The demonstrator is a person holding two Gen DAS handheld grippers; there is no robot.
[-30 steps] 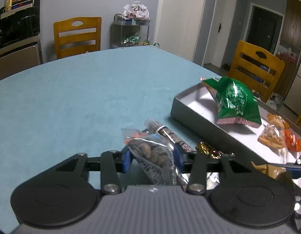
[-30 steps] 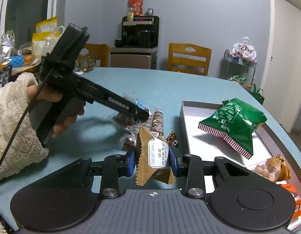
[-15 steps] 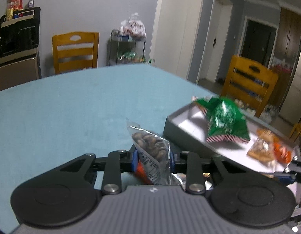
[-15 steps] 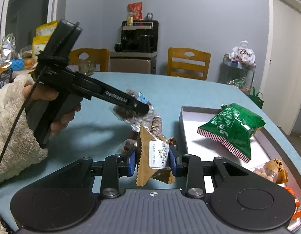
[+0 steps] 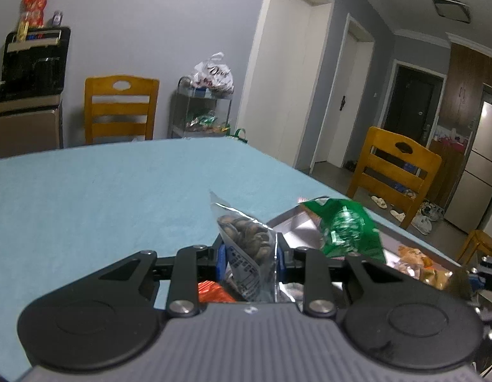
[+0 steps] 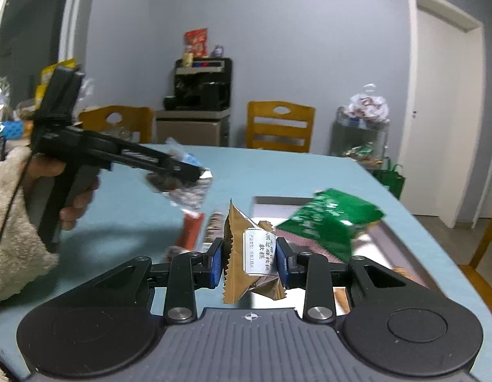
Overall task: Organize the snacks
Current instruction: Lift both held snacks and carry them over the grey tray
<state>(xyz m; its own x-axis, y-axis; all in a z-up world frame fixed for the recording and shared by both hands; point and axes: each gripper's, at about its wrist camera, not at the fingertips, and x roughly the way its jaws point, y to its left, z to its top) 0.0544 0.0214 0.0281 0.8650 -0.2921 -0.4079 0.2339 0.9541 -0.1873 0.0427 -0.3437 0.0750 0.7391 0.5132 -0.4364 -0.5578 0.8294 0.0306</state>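
Note:
My left gripper (image 5: pixel 249 256) is shut on a clear packet of brown nuts (image 5: pixel 246 238) and holds it above the blue table. The right wrist view shows that left gripper (image 6: pixel 195 172) in a person's hand (image 6: pixel 77 197), the nut packet (image 6: pixel 185 191) hanging from it. My right gripper (image 6: pixel 249 259) is shut on a brown packet with a white label (image 6: pixel 255 251), just in front of the grey tray (image 6: pixel 268 199). A green bag (image 6: pixel 331 219) lies in that tray (image 5: pixel 284 219). A red stick snack (image 6: pixel 190 229) and a dark bar (image 6: pixel 214 222) lie on the table.
The tray also holds the green bag (image 5: pixel 344 226) and small orange and tan packets (image 5: pixel 414 261). An orange wrapper (image 5: pixel 210 289) shows under my left gripper. Wooden chairs (image 5: pixel 120 111) (image 5: pixel 392 172), a wire cart (image 5: pixel 204 111) and a black machine (image 6: pixel 201 86) stand around the table.
My left gripper closed on the nut packet and lifted it off the table toward the tray. My right gripper kept its brown packet and shifted a little nearer the tray.

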